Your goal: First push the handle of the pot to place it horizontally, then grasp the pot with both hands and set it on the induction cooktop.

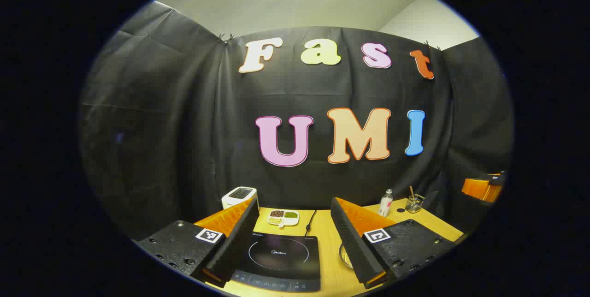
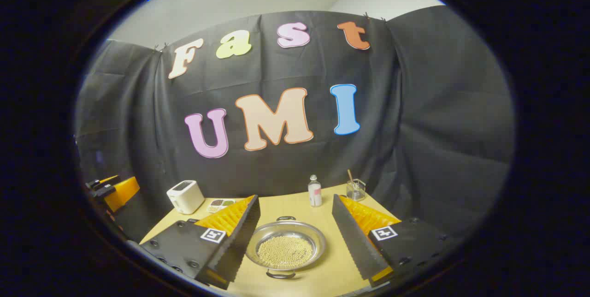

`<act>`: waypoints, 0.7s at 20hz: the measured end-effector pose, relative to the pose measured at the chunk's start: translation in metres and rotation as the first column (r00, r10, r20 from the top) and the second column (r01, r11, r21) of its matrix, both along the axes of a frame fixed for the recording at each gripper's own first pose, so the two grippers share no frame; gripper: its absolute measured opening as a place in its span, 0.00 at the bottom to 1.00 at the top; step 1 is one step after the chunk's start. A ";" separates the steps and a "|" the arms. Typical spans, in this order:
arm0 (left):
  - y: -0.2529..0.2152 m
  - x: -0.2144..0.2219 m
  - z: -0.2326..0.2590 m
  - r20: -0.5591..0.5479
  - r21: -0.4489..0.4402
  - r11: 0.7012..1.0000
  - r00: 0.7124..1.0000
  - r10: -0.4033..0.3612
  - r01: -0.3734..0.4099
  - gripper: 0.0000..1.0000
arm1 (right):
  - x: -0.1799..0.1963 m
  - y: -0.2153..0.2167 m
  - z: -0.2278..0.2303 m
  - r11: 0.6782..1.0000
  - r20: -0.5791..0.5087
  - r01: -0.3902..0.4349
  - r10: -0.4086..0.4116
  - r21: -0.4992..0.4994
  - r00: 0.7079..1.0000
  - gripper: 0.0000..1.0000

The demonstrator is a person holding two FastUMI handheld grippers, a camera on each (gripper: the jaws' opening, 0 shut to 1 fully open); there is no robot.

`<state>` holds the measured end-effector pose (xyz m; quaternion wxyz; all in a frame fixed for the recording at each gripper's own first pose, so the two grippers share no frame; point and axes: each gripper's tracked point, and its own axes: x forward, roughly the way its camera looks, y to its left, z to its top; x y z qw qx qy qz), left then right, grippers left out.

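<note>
Above the wooden table [image 2: 322, 278], both grippers hang spread wide, holding nothing. Left gripper [image 1: 295, 246] frames the induction cooktop [image 1: 279, 258], a sliver of pot rim beside its right finger. Right gripper [image 2: 295, 241] frames the steel pot [image 2: 286, 246], full of pale beads, handles near and far. Toaster [image 2: 185, 196], bottle [image 2: 315, 192], glass jar [image 2: 356, 190] stand behind.

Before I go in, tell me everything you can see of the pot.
The pot is a shallow, round, shiny metal pan, steel by its look, sitting upright on the wooden table. Small yellowish beads cover its bottom. It has two dark loop handles, one at the far rim and one at the near rim. In the right gripper view it lies between the open right gripper's fingers, which do not touch it.
</note>
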<state>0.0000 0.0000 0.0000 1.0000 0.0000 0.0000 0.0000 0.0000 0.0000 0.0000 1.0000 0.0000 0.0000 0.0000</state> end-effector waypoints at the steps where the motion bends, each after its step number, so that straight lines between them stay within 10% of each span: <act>1: -0.001 0.002 -0.003 -0.006 -0.001 1.000 1.000 -0.002 0.002 0.95 | 0.002 -0.002 0.001 1.000 0.002 0.008 -0.008 -0.005 1.000 0.92; 14: 0.015 0.033 -0.036 -0.105 0.002 1.000 0.994 0.019 -0.019 0.96 | 0.043 0.009 0.004 0.999 -0.010 0.019 -0.019 -0.044 1.000 0.92</act>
